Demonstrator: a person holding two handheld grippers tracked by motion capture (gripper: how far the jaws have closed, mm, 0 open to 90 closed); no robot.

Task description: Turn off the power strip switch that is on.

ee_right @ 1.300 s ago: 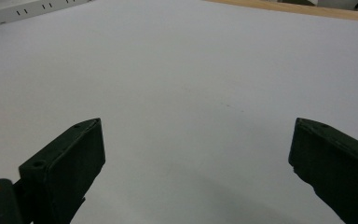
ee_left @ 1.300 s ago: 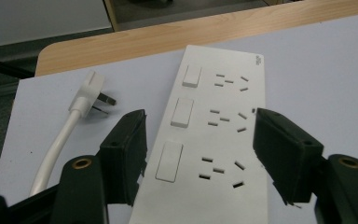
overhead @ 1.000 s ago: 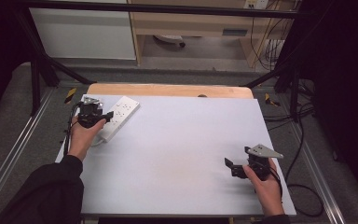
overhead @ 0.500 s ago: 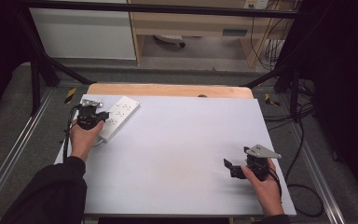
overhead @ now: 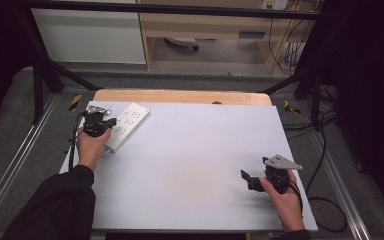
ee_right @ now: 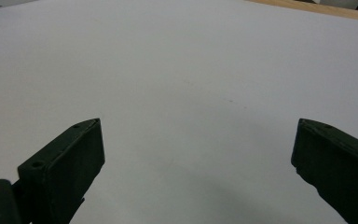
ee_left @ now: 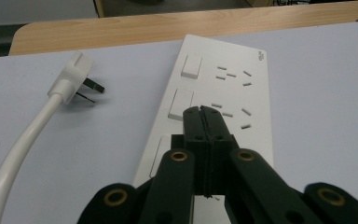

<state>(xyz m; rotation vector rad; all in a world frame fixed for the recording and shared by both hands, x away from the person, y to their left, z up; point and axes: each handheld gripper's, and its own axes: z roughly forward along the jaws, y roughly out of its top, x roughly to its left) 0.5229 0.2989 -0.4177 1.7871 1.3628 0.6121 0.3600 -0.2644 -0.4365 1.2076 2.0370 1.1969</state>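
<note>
A white power strip (overhead: 129, 122) (ee_left: 230, 79) with rocker switches lies at the far left of the white table sheet (overhead: 190, 150). Its white plug (ee_left: 73, 78) and cord (ee_left: 23, 149) rest unplugged on the sheet beside it. My left gripper (overhead: 111, 121) (ee_left: 200, 110) hovers just over the strip near a switch. Its jaws have just been closing and now meet, with nothing between them. My right gripper (overhead: 247, 180) (ee_right: 199, 122) is held low over the bare sheet at the near right, with its jaws wide open and nothing in them.
A wooden table edge (overhead: 180, 96) shows beyond the sheet. Metal frame rails (overhead: 10, 170) run along both sides, and cables (overhead: 325, 210) lie on the floor at the right. Shelving (overhead: 205, 25) stands behind the table.
The left gripper's jaws have come together over the power strip. Both hands have kept their places.
</note>
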